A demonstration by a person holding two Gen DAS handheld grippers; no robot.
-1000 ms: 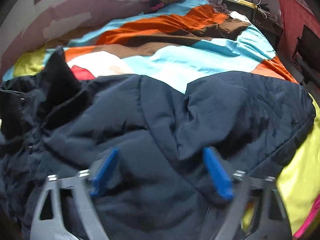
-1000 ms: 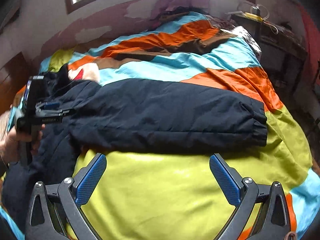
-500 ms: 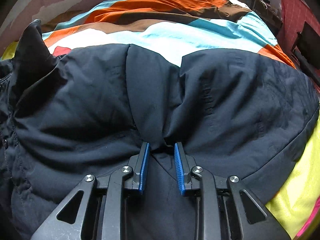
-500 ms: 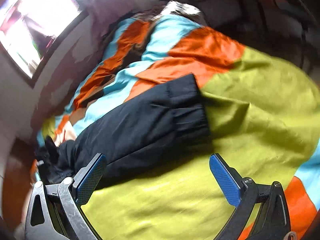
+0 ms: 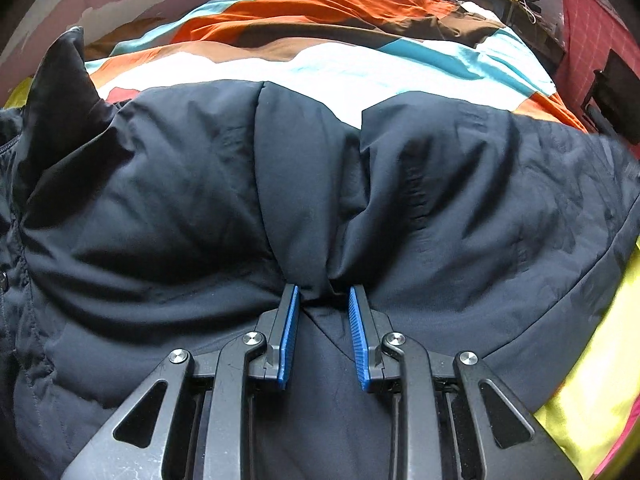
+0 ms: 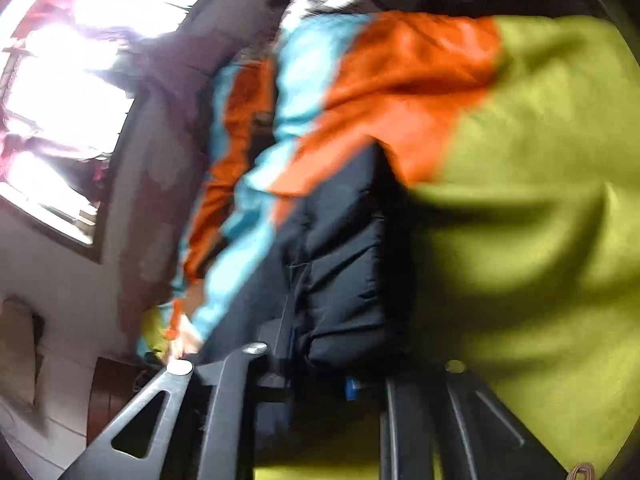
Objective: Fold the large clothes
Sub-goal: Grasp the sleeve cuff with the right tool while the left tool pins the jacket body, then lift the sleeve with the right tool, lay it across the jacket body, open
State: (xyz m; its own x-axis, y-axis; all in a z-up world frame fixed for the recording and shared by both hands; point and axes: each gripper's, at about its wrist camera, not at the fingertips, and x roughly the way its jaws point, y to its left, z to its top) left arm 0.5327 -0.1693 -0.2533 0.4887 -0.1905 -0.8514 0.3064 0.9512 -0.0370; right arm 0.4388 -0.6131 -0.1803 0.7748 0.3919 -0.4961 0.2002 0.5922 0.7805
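Pinching a fold of the jacket (image 5: 320, 208), the left gripper (image 5: 323, 300) has its blue pads (image 5: 289, 336) drawn close with bunched dark fabric between them. The jacket spreads ahead of it and to both sides, over the striped bedspread (image 5: 360, 68) beyond.

In the right wrist view — blurred and tilted — the right gripper (image 6: 320, 380) is closing its jaws, and the jacket's cuff (image 6: 344, 280) sits between them; the pads are mostly hidden, so contact is unclear. Just ahead lies the sleeve, with yellow-green bedspread to the right — a bright window (image 6: 60, 100) far left.
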